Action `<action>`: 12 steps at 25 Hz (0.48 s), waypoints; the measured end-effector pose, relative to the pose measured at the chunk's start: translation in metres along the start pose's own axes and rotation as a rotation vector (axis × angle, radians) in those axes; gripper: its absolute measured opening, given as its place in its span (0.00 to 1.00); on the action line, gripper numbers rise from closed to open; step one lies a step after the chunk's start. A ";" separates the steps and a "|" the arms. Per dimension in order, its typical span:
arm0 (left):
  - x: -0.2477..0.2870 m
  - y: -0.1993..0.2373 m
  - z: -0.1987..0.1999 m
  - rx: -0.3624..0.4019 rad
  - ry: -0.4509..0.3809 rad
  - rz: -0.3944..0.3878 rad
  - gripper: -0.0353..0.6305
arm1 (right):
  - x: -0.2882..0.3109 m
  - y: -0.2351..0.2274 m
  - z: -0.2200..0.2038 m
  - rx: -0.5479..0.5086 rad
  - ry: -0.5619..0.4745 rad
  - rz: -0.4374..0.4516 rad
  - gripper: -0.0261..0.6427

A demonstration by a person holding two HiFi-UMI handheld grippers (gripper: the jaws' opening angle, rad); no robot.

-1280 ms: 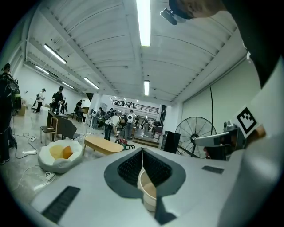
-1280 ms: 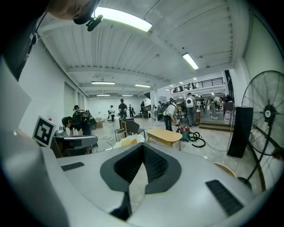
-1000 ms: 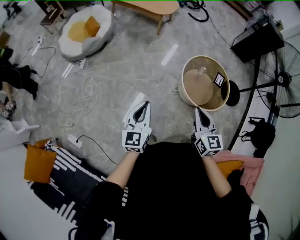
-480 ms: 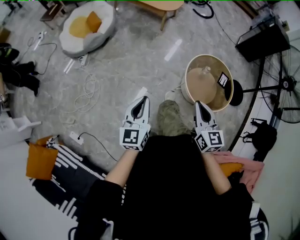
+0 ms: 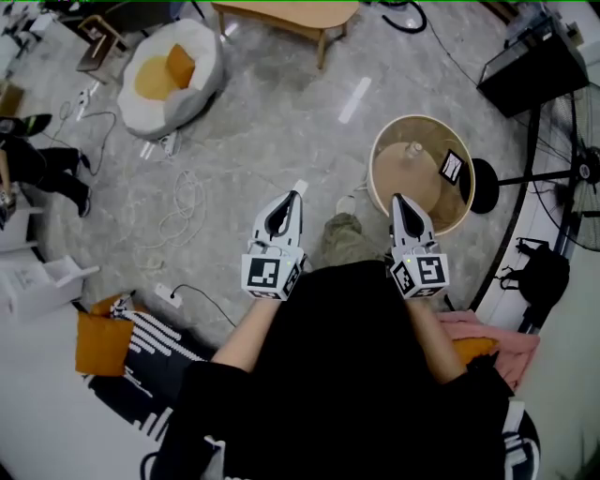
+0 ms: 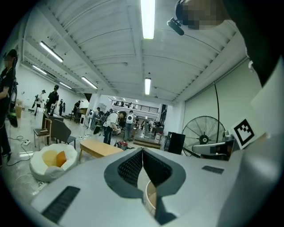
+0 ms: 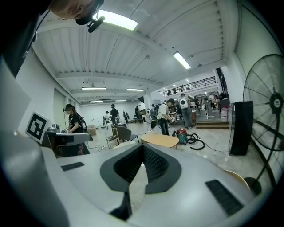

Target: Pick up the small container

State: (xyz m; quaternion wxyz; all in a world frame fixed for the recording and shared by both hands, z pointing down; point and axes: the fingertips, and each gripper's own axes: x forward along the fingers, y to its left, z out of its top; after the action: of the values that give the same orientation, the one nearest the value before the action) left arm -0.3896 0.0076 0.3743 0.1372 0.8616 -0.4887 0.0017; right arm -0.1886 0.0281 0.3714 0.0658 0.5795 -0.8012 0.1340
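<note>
A round beige container (image 5: 420, 173) with a black-and-white marker tag on its rim stands on the grey floor, just ahead of my right gripper (image 5: 397, 198). That gripper is shut and empty, its tips close to the container's near rim. My left gripper (image 5: 292, 195) is also shut with nothing in it, further left over bare floor. In the left gripper view the jaws (image 6: 142, 150) meet at the tip and a piece of the container's rim (image 6: 150, 199) shows below them. In the right gripper view the jaws (image 7: 143, 146) are closed; the container's rim (image 7: 237, 177) peeks in at lower right.
A white round cushion bed (image 5: 173, 66) and a wooden table (image 5: 286, 14) lie ahead. A standing fan (image 5: 572, 173) and a black box (image 5: 534, 66) are on the right. Cables (image 5: 183, 202) trail on the left floor. The person's leg (image 5: 349, 239) is between the grippers.
The person has stepped forward: a leg has come up between the grippers and the container sits a little closer to the right gripper. Both grippers stay shut.
</note>
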 end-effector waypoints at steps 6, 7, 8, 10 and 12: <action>0.105 -0.021 -0.005 0.014 0.045 -0.059 0.08 | 0.033 -0.095 0.001 -0.021 0.015 -0.091 0.06; 0.120 -0.026 -0.006 0.015 0.054 -0.071 0.08 | 0.037 -0.110 0.002 -0.019 0.018 -0.106 0.06; 0.135 -0.030 -0.007 0.014 0.062 -0.084 0.08 | 0.040 -0.125 0.003 -0.015 0.023 -0.119 0.06; 0.162 -0.039 -0.009 0.013 0.075 -0.119 0.08 | 0.047 -0.151 0.002 -0.013 0.033 -0.144 0.06; 0.193 -0.043 -0.013 0.017 0.086 -0.155 0.08 | 0.057 -0.179 -0.004 0.000 0.045 -0.187 0.06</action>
State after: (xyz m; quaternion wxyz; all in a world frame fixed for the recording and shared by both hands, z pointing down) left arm -0.2512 -0.1311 0.4031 0.1503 0.8970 -0.4144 0.0323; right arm -0.0377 -0.0753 0.4148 0.0959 0.6486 -0.7420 0.1400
